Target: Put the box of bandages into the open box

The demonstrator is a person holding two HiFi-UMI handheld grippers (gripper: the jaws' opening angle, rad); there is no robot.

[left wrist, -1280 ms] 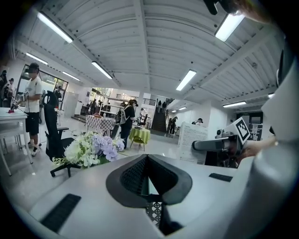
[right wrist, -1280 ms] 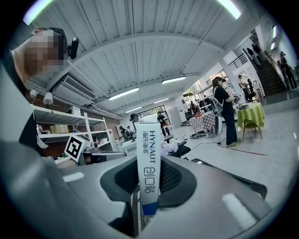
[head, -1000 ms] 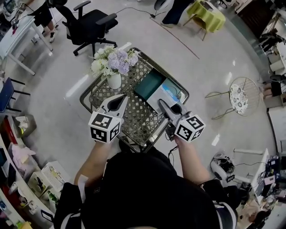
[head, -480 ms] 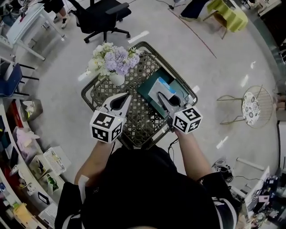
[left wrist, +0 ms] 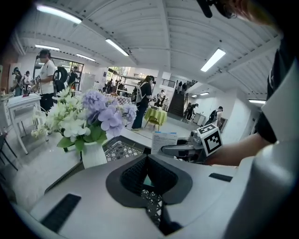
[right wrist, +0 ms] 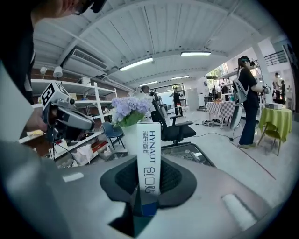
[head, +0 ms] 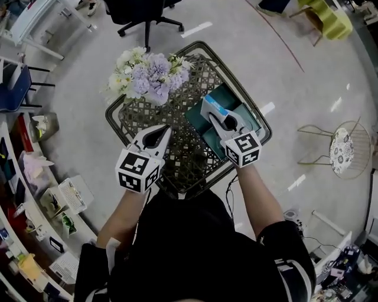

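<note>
My right gripper (head: 217,120) is shut on the box of bandages (head: 211,108), a white box with a blue end. It holds the box above the open dark teal box (head: 251,115) on the right side of the lattice table (head: 177,147). In the right gripper view the bandage box (right wrist: 148,149) stands upright and edge-on between the jaws of my right gripper (right wrist: 148,182). My left gripper (head: 155,137) hovers over the table's near left part, shut and holding nothing. The left gripper view shows my left gripper (left wrist: 147,163), with the bandage box (left wrist: 163,140) to its right.
A white vase of purple and white flowers (head: 147,74) stands at the table's far left corner. A black office chair (head: 142,12) is beyond the table, a round wire chair (head: 342,150) to the right, and shelves with clutter (head: 35,194) along the left. People stand in the background.
My right gripper has carried the bandage box forward, further over the open teal box. The left gripper has stayed almost where it was. The head view has tilted toward the table.
</note>
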